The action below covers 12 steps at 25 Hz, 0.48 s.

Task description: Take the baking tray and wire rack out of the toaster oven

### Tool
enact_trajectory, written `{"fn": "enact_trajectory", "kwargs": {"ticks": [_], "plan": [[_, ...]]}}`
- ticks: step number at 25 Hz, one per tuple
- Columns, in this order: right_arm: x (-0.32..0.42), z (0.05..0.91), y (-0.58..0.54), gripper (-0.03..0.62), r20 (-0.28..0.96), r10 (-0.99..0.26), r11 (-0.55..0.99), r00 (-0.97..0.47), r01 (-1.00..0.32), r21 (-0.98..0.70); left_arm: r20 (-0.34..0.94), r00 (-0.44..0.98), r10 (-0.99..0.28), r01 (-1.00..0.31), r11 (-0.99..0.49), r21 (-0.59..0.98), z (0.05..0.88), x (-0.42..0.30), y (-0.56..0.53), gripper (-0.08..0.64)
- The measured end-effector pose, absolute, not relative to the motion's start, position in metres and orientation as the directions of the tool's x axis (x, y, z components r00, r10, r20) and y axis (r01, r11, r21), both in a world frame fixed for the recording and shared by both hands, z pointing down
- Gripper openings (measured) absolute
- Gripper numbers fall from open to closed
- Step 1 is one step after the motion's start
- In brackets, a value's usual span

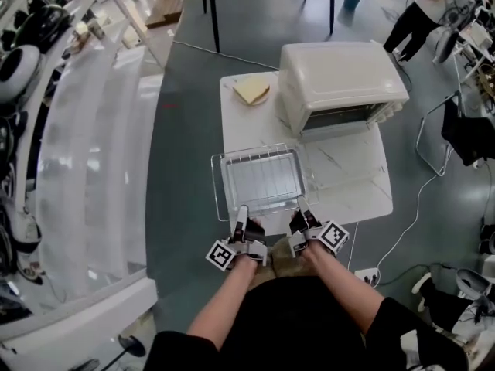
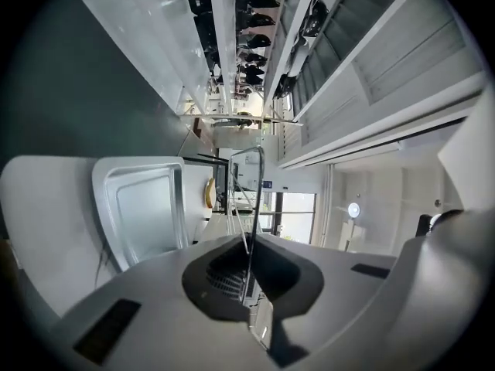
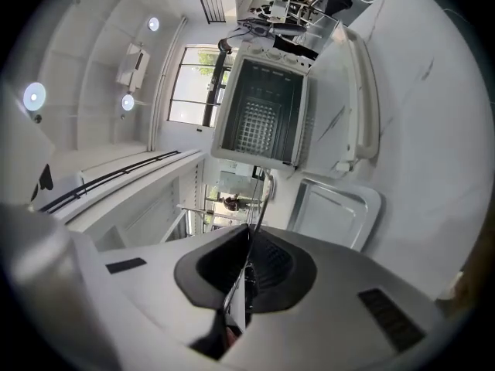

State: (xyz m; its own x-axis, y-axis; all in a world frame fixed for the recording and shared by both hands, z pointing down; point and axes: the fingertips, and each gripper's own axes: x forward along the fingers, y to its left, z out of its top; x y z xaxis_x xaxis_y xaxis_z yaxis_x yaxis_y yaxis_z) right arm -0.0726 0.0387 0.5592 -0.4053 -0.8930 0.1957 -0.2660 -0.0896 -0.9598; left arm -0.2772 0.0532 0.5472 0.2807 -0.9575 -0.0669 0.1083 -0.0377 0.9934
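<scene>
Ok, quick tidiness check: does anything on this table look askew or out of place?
Nothing spilled or damaged. The silver baking tray sits in the near left corner of the white table, and the wire rack, pinched by the left gripper and right gripper above it, juts past the table's left edge.

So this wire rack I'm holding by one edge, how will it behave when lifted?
The wire rack is thin open wire, so probably light and fairly stiff, perhaps flexing slightly. The left gripper and right gripper pinch only its near edge, so the far side may sag or swing. Smooth metal wire could also pivot in that grip.
</scene>
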Motion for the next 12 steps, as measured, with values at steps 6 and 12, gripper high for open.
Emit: {"fn": "enact_trajectory", "kwargs": {"ticks": [6,12], "plan": [[-0.073,0.587,0.037,0.025,0.299,-0.865,-0.156,-0.403,-0.350,-0.924,-0.055,0.302,-0.952,0.069,-0.035,0.997,0.576,-0.279,0.053,0.015],[-0.082,0.608,0.023,0.025,0.213,-0.880,-0.042,-0.424,-0.378,-0.925,0.008,0.322,-0.947,0.067,0.031,0.997,0.619,-0.285,0.046,0.015]]}}
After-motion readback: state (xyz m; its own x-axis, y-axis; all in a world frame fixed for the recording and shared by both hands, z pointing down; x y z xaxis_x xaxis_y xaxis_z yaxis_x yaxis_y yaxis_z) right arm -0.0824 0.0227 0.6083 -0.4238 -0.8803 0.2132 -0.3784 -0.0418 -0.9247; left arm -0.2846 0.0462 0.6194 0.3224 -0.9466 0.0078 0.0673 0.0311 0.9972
